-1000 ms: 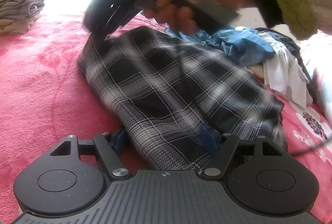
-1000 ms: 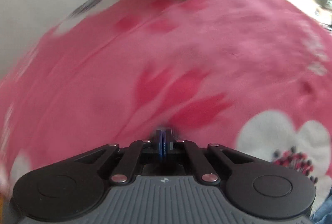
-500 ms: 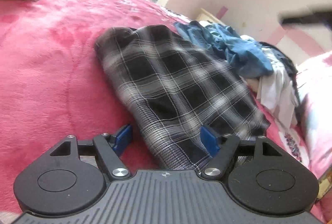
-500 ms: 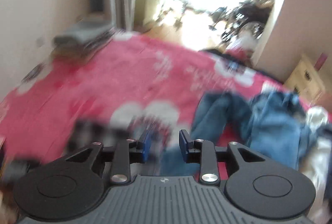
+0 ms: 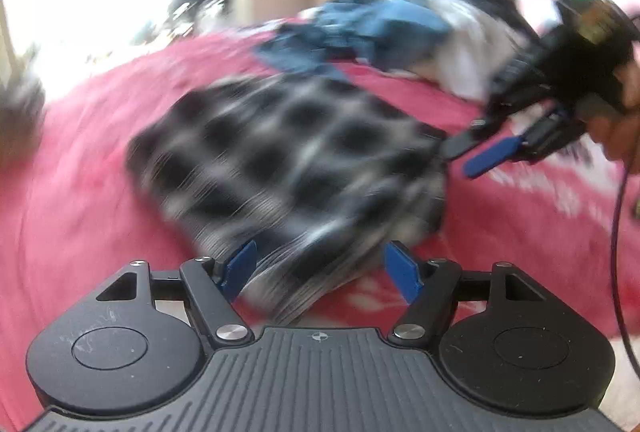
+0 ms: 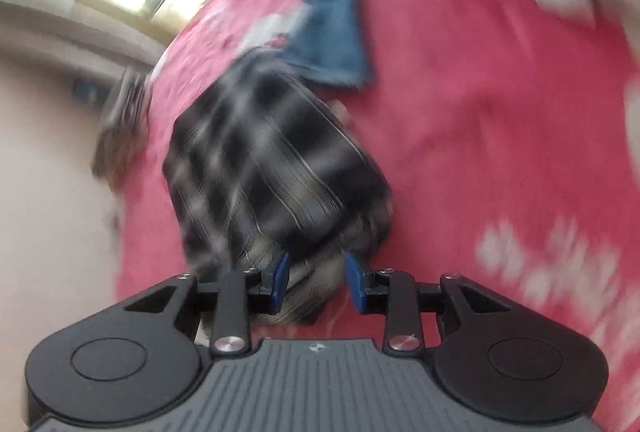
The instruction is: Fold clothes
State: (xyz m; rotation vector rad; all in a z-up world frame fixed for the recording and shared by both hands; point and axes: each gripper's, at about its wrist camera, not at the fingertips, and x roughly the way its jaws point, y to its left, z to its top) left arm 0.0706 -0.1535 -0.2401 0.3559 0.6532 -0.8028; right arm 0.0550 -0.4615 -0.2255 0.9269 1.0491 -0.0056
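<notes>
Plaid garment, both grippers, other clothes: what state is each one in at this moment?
Plaid garment: folded, lying on the pink blanket.
Left gripper: open, fingers either side of the plaid's near edge.
Right gripper: open, at the plaid's other edge.
Blue garment: unfolded, crumpled in the pile.
White garment: unfolded, crumpled.

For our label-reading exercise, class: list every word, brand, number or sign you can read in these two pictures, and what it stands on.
No readable text anywhere.
Black-and-white plaid folded garment: pattern only, blurred.
Pink floral fleece blanket: white flower prints, no words.
Right claw: a green light on its black housing, no lettering legible.
Left claw: only a small round mark on its body.
</notes>
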